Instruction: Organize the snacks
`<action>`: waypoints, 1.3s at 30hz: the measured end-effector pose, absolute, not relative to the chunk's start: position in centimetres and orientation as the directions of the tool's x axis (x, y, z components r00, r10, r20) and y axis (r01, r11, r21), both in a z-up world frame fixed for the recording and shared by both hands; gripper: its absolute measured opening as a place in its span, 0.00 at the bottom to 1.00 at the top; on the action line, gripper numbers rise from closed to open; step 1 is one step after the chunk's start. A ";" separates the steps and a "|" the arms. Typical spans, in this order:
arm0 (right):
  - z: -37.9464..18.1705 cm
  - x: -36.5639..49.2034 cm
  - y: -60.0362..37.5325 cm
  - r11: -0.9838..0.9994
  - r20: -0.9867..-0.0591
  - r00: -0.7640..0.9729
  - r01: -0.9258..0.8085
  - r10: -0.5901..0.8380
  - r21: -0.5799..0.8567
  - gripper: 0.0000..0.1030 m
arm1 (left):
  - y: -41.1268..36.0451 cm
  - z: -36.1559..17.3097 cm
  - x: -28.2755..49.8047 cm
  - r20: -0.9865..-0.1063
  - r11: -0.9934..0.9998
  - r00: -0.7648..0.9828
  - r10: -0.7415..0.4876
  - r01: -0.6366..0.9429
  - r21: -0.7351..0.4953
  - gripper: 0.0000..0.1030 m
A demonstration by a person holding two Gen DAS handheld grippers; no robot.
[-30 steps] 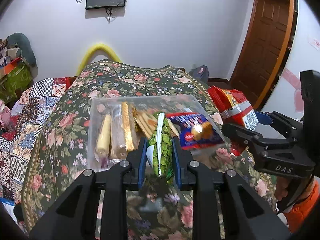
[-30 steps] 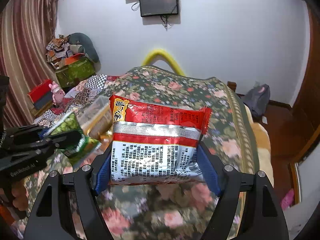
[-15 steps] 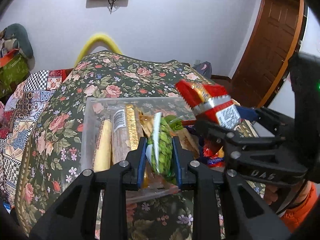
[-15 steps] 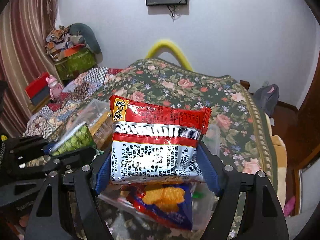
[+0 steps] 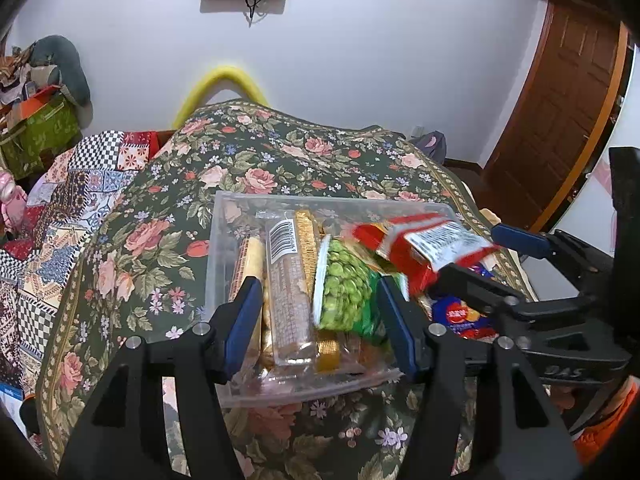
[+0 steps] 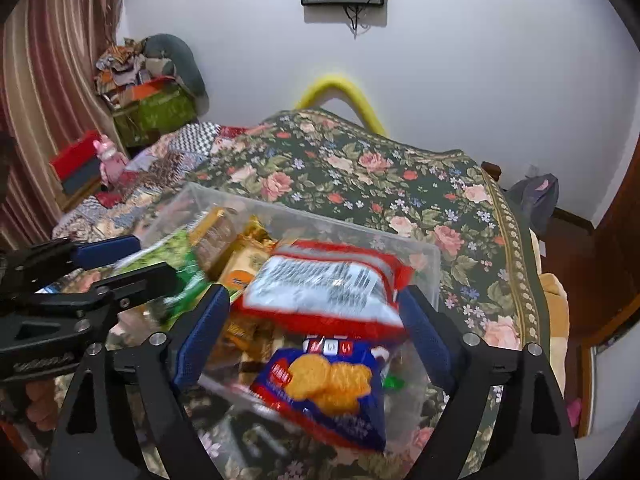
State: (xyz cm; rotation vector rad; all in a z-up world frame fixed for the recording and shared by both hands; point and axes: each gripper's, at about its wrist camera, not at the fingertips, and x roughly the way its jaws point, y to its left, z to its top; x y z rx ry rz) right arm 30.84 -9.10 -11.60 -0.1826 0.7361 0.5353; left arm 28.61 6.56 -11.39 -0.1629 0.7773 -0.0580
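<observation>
Floral bedspread point(image 5: 256, 168) covers the bed under everything. On it sits the clear plastic bin point(image 5: 224, 216), where the snacks are going; same bin in the right view point(image 6: 424, 256).

Your left gripper point(image 5: 320, 320) is over the near end of the bin, jaws wide apart, holding nothing. The green pea bag point(image 5: 344, 292) lies between the blue pads, leaning on the long biscuit packs, touching neither pad as far as you can see. In the right view that left gripper point(image 6: 116, 264) comes in from the left edge, with the green bag point(image 6: 180, 264) just behind it, blurred.

Your right gripper point(image 6: 316, 320) is over the right half of the bin, jaws spread wide. The red and silver chip bag point(image 6: 324, 292) sits between the pads, blurred and tilted; can't tell if the pads still touch its edges. Left view shows the same red bag point(image 5: 424, 248) over the bin's right side, by the right gripper point(image 5: 500, 264).

Inside the bin: long barcode biscuit pack point(image 5: 286, 280), gold-wrapped pack point(image 5: 306, 236), pale yellow pack point(image 5: 250, 264) along the left wall, all lying lengthwise. Blue cracker bag point(image 6: 332, 384) lies at the near right end, under the red bag, partly over the bin's near edge.
</observation>
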 end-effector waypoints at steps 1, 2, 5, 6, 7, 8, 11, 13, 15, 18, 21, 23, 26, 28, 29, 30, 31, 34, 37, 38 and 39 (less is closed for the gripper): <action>-11.2 30.4 -9.4 0.850 -0.675 0.617 -0.527 0.405 0.028 0.83 | 6.4 -11.0 28.2 -0.688 0.987 0.717 -0.109 -0.005 -0.161 0.57; -10.9 30.0 -9.6 0.849 -0.670 0.620 -0.527 0.407 0.028 0.83 | 6.3 -10.6 27.8 -0.681 0.988 0.725 -0.105 0.000 -0.153 0.57; -9.7 28.6 -10.4 0.849 -0.649 0.632 -0.527 0.424 0.041 0.83 | 5.7 -9.0 26.0 -0.650 0.993 0.755 -0.090 0.017 -0.117 0.57; -9.2 28.1 -10.7 0.849 -0.638 0.637 -0.526 0.432 0.049 0.82 | 5.4 -8.3 25.3 -0.636 0.994 0.767 -0.085 0.022 -0.105 0.57; -8.7 27.7 -10.9 0.848 -0.629 0.642 -0.526 0.439 0.054 0.82 | 5.2 -7.7 24.6 -0.625 0.995 0.777 -0.081 0.026 -0.096 0.57; -8.1 27.2 -11.2 0.849 -0.616 0.650 -0.525 0.444 0.059 0.82 | 5.1 -7.1 24.0 -0.612 0.996 0.787 -0.077 0.028 -0.090 0.57; -6.2 25.4 -12.1 0.851 -0.572 0.677 -0.520 0.462 0.073 0.82 | 4.8 -4.8 21.7 -0.564 0.996 0.823 -0.074 0.030 -0.086 0.57; -4.6 24.0 -12.9 0.851 -0.534 0.696 -0.517 0.479 0.089 0.82 | 4.6 -3.4 20.0 -0.532 0.995 0.843 -0.077 0.033 -0.092 0.57; -3.4 22.8 -13.4 0.852 -0.504 0.712 -0.514 0.488 0.099 0.83 | 4.5 -1.9 18.2 -0.495 0.995 0.865 -0.080 0.038 -0.094 0.57; -1.7 20.4 -14.3 0.852 -0.452 0.737 -0.511 0.502 0.113 0.83 | 4.3 0.0 15.7 -0.444 0.995 0.893 -0.075 0.040 -0.087 0.58; -0.7 18.4 -14.9 0.851 -0.411 0.754 -0.510 0.512 0.124 0.83 | 4.0 1.5 13.2 -0.398 0.995 0.914 -0.075 0.044 -0.086 0.59; -0.1 17.0 -15.2 0.853 -0.382 0.769 -0.507 0.513 0.125 0.83 | 3.8 2.3 11.7 -0.370 0.995 0.926 -0.075 0.046 -0.087 0.62; 0.4 15.4 -15.4 0.849 -0.349 0.778 -0.512 0.523 0.130 0.83 | 3.7 3.2 9.7 -0.333 0.995 0.940 -0.074 0.049 -0.083 0.66; 0.7 14.3 -15.5 0.848 -0.335 0.782 -0.515 0.525 0.127 0.83 | 3.5 3.6 8.7 -0.317 0.996 0.946 -0.072 0.051 -0.075 0.70; 0.7 14.0 -15.5 0.848 -0.329 0.785 -0.514 0.525 0.127 0.85 | 3.3 3.8 8.2 -0.309 0.997 0.949 -0.066 0.047 -0.067 0.73; 0.7 13.6 -15.5 0.849 -0.325 0.787 -0.513 0.524 0.127 0.87 | 3.2 4.0 7.6 -0.300 0.997 0.952 -0.061 0.045 -0.060 0.77; 0.8 13.4 -15.5 0.849 -0.321 0.788 -0.512 0.525 0.130 0.89 | 3.1 4.1 7.3 -0.294 0.998 0.954 -0.058 0.043 -0.055 0.79; 0.8 12.8 -15.6 0.853 -0.305 0.799 -0.505 0.518 0.128 0.97 | 2.9 4.2 6.4 -0.279 0.998 0.959 -0.048 0.038 -0.040 0.87; 0.8 12.4 -15.8 0.860 -0.293 0.810 -0.495 0.507 0.120 1.00 | 2.7 4.2 5.7 -0.274 0.999 0.961 -0.049 0.040 -0.037 0.92; 0.8 12.2 -15.8 0.861 -0.291 0.812 -0.494 0.507 0.120 1.00 | 2.6 4.2 5.5 -0.271 0.999 0.961 -0.049 0.041 -0.036 0.94; 0.8 12.3 -15.7 0.862 -0.290 0.813 -0.493 0.505 0.121 1.00 | 2.6 4.1 5.5 -0.270 0.999 0.961 -0.049 0.041 -0.035 0.95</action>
